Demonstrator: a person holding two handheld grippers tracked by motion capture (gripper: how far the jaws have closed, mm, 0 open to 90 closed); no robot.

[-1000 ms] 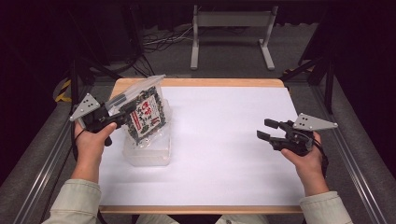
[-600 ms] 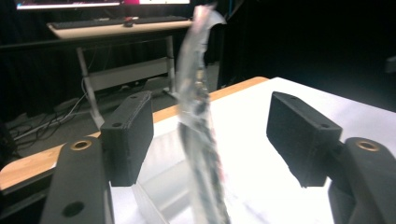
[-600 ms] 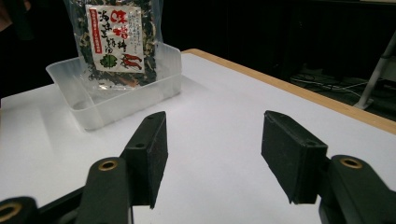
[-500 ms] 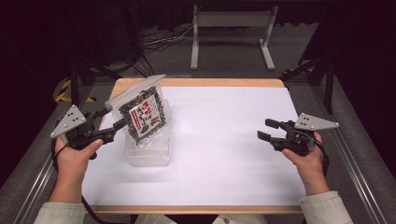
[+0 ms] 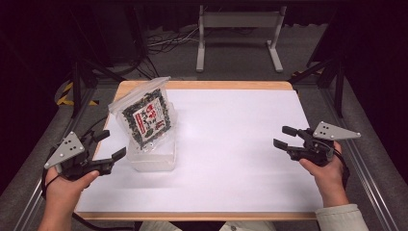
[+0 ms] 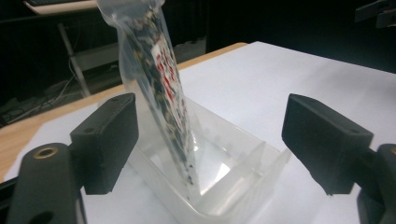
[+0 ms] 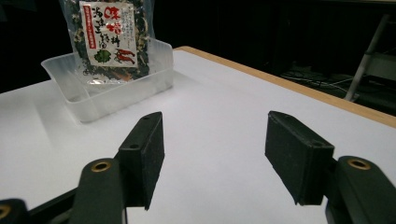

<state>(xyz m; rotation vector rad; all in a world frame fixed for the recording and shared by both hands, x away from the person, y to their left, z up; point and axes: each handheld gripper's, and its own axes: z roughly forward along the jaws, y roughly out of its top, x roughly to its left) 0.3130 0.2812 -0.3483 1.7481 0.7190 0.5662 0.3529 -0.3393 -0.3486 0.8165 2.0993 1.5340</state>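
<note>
The packet (image 5: pixel 146 120) stands nearly upright in the clear plastic tub (image 5: pixel 153 159), leaning on its far wall, at about ten o'clock on the white table (image 5: pixel 240 159), so the placing looks done. Your left gripper (image 5: pixel 108 144) sits just beside the tub at eight o'clock; its jaws have just been opening and stand wide with nothing between them. Your right gripper (image 5: pixel 283 136) hangs at three o'clock, jaws wide, empty. What's left is little (perhaps pulling clear). The label carries red East Asian characters on white, too small to read.
</note>
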